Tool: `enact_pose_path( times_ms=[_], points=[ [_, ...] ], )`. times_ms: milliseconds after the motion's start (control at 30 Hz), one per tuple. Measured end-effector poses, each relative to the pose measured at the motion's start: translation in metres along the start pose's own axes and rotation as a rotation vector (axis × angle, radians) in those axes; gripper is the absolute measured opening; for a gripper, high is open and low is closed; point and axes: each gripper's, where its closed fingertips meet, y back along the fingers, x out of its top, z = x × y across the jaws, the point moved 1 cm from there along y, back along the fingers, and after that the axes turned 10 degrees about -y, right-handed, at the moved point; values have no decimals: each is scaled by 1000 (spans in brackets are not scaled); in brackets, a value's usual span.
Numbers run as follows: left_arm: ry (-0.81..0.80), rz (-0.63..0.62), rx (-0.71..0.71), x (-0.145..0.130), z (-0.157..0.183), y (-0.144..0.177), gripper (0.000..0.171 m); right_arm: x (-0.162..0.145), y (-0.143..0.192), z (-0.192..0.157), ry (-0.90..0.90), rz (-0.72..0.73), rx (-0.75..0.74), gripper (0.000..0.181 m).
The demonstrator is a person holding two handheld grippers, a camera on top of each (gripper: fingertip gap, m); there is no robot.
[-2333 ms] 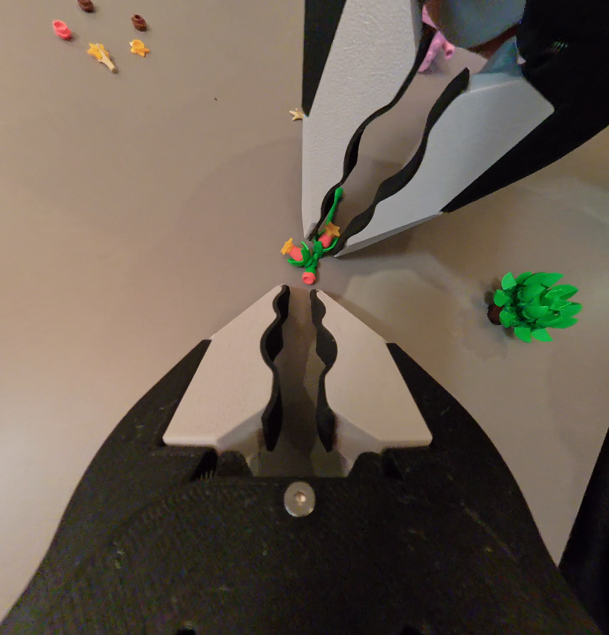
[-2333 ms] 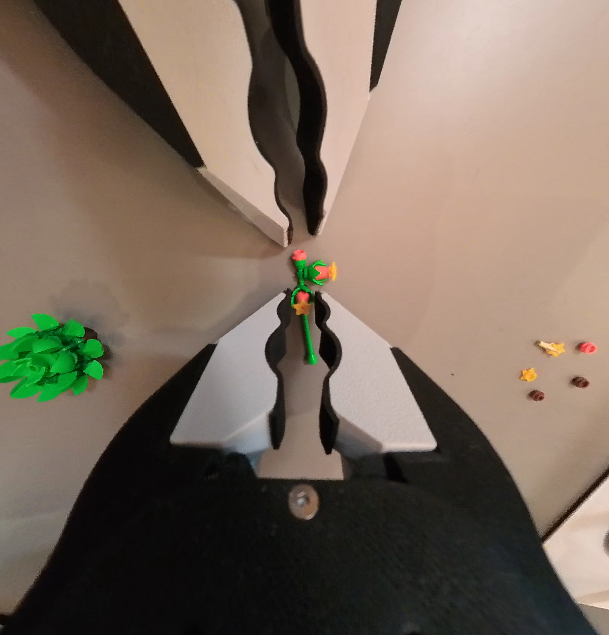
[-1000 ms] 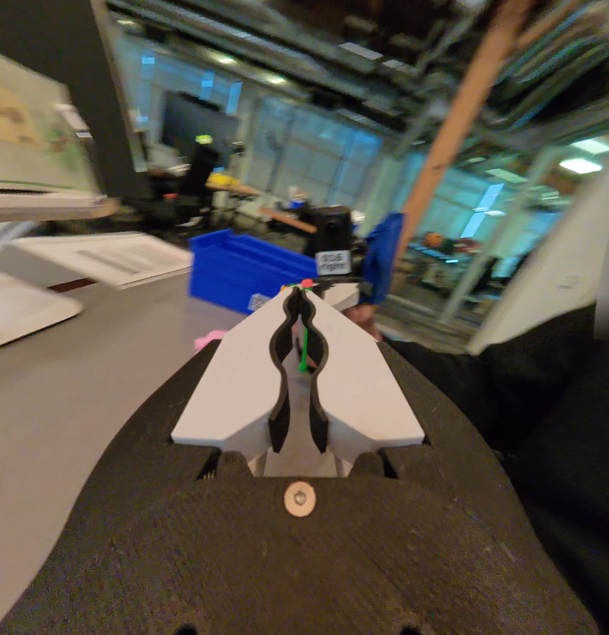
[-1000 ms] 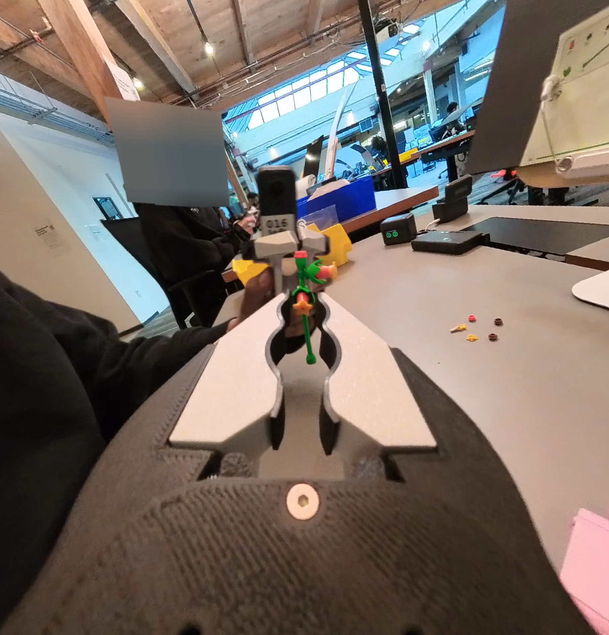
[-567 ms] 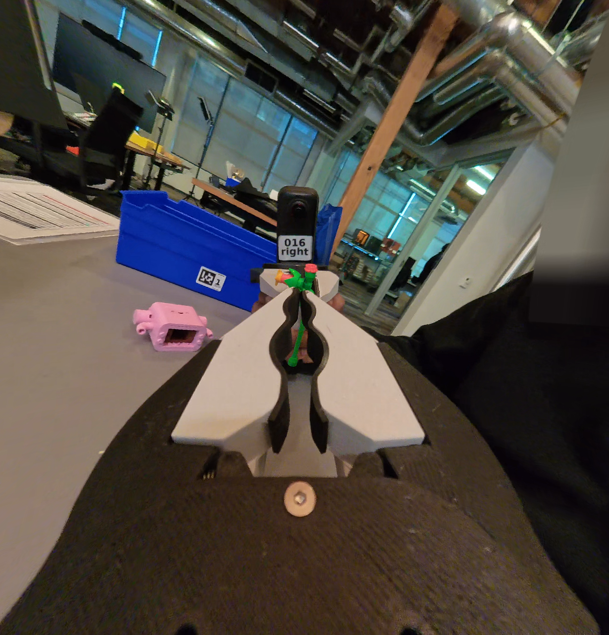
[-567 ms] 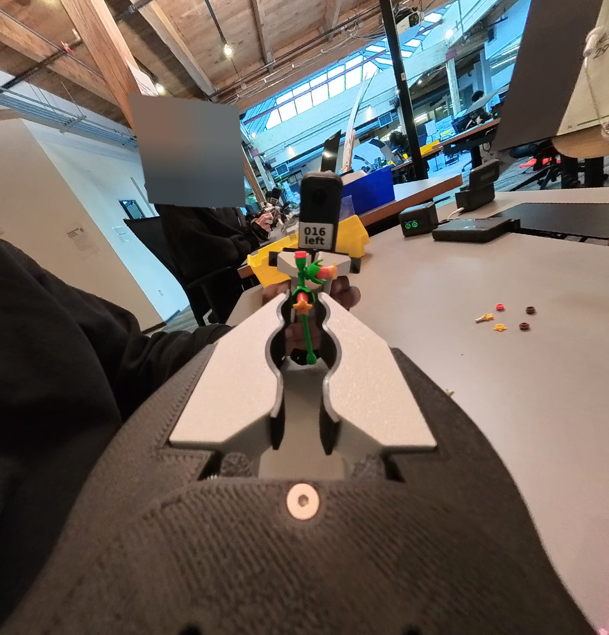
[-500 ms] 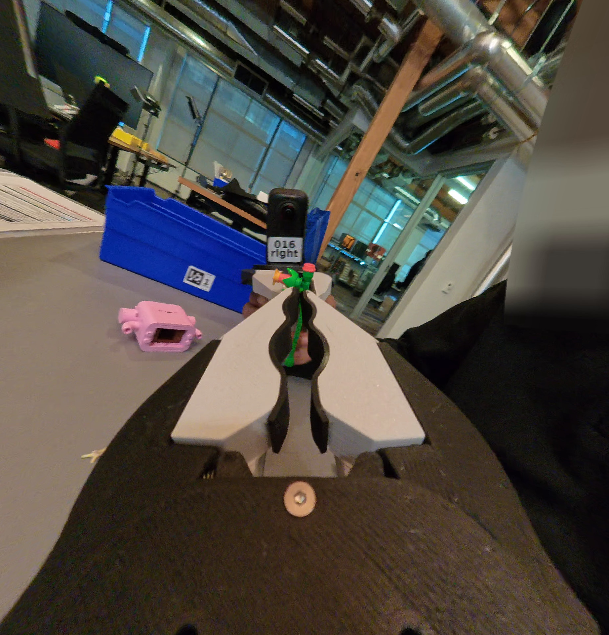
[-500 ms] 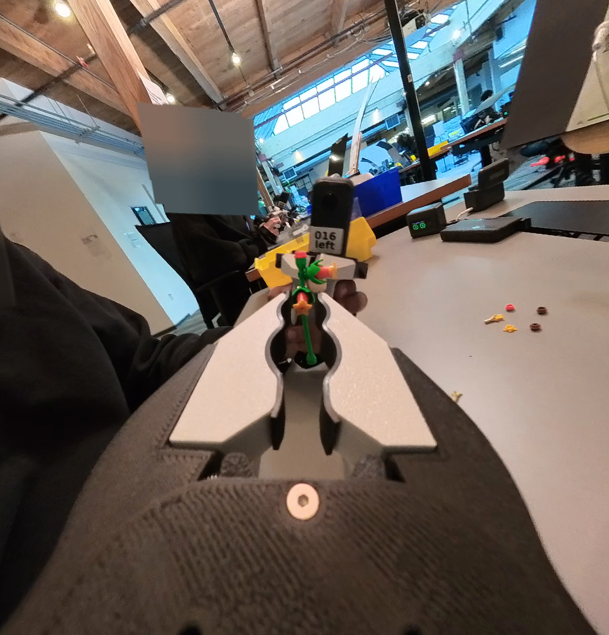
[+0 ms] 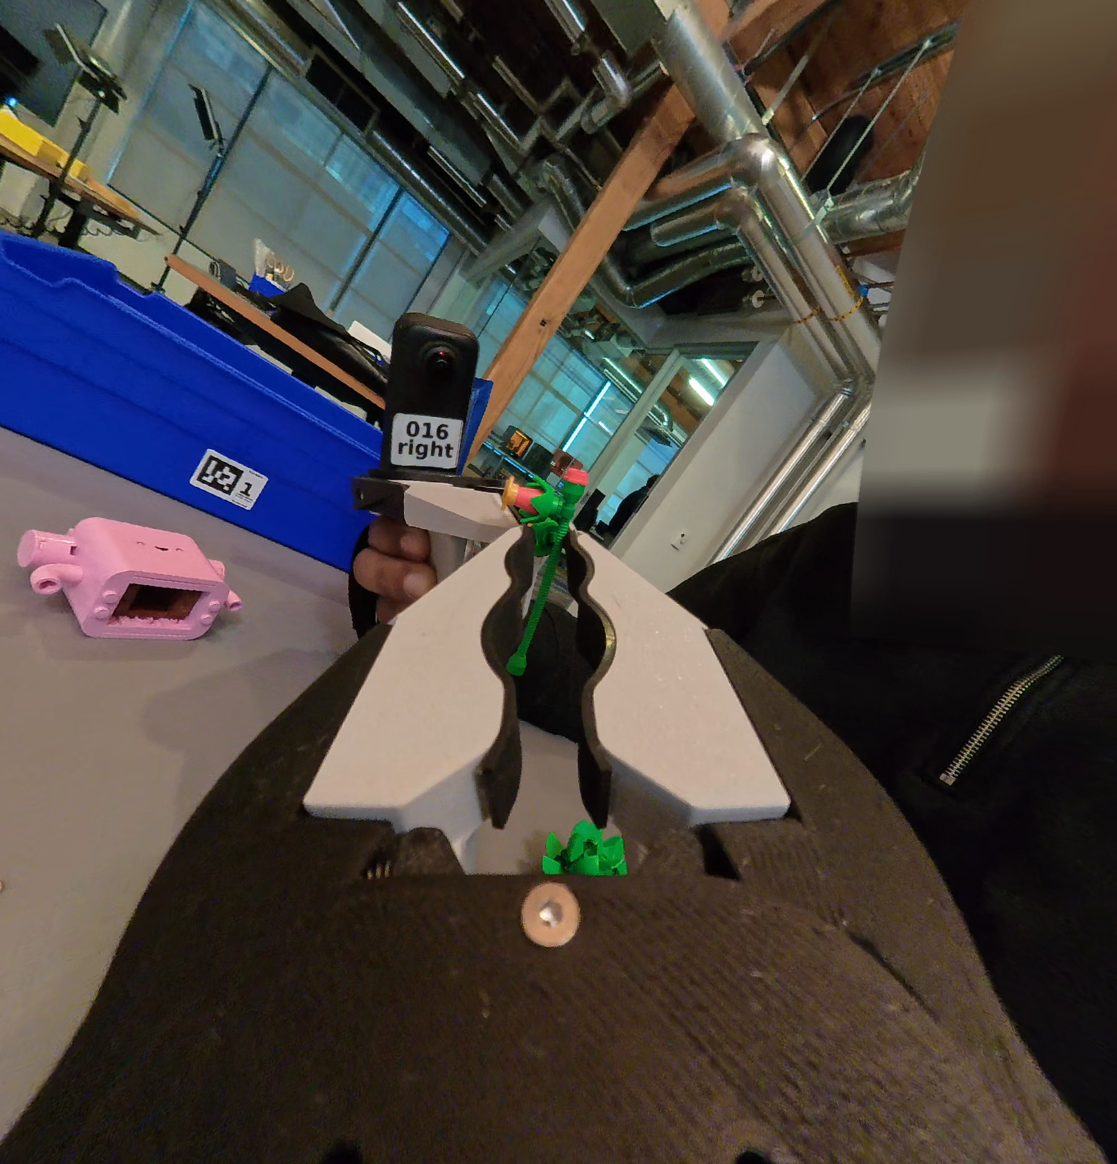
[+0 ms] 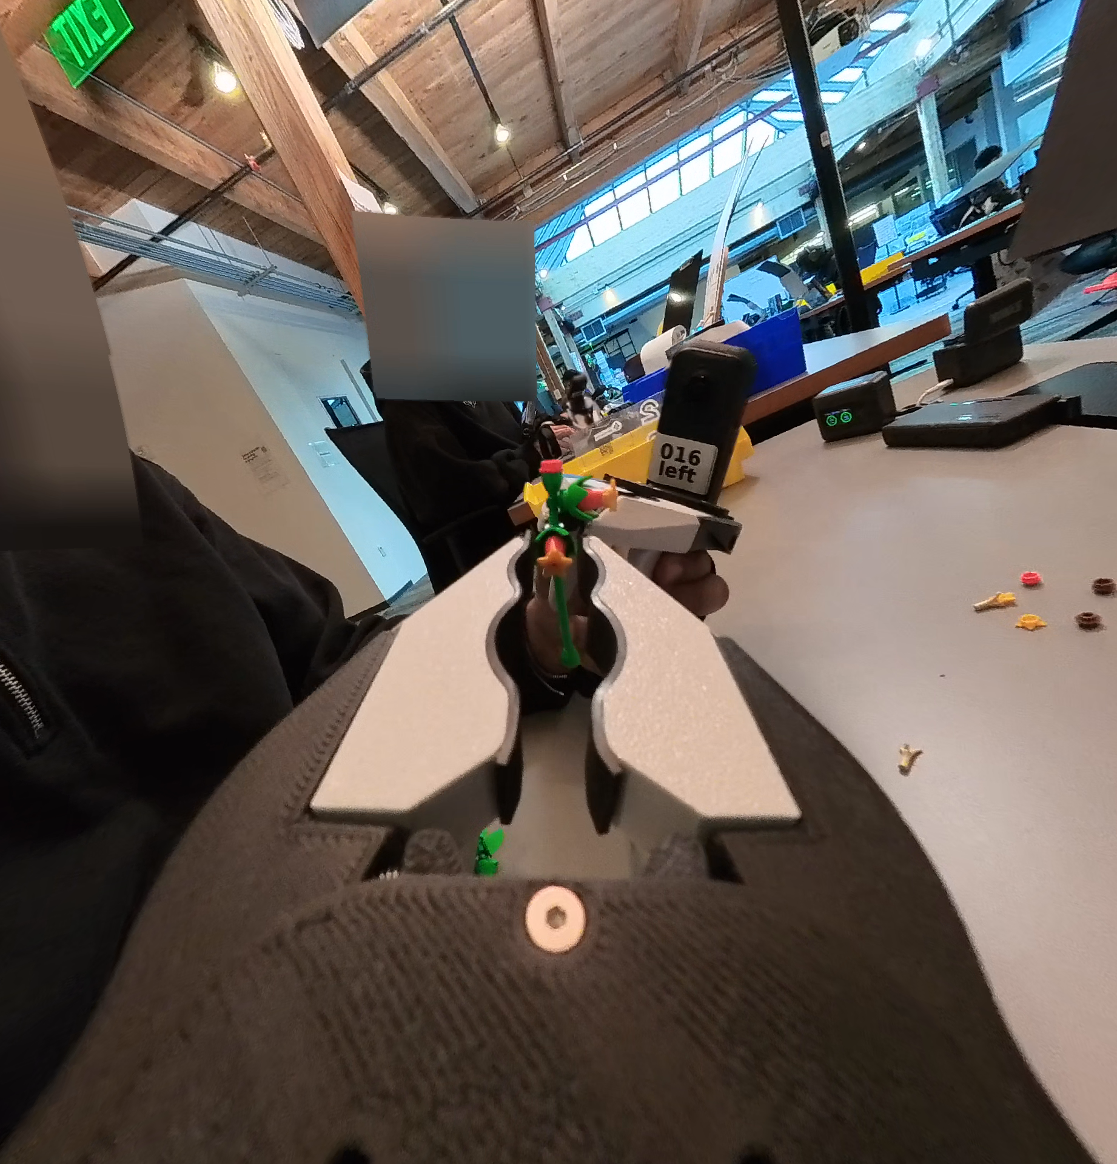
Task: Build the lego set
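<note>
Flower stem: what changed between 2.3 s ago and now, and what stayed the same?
The flower stem went from lying on the table to being held up in the air, gripped at the tips of both the left gripper and the right gripper. Both grippers tilted up from the table. The loose small pieces stayed put.

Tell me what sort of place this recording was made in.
Probably a shared workshop or lab in a converted industrial building: bare wooden beams and metal ducts overhead, big windows, and grey work tables with a blue bin.
</note>
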Motion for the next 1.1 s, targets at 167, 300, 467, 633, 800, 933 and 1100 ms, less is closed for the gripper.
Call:
enact_pose_path(
  times_ms=[167, 300, 467, 633, 800, 933, 1100],
  points=[
    [57, 1, -30, -2, 0, 1, 8, -2, 0, 2, 16, -19, -20, 11],
    [93, 7, -43, -3, -2, 2, 8, -2, 0, 0, 19, -23, -10, 10],
    [102, -3, -43, -5, -2, 2, 8, -3, 0, -1, 24, -30, -10, 10],
    [102, -6, -44, -5, -2, 3, 7, -4, -1, 0, 29, -40, -20, 11],
    [103, -10, -29, -6, -4, 4, 5, -5, 0, 4, 42, -57, -53, 11],
    [117, -20, -19, -8, -7, 5, 4, -7, 1, 6, 52, -77, -76, 10],
    [133, -43, 8, -11, -11, 8, 6, -10, 2, 11, 65, -110, -114, 11]
  ],
)
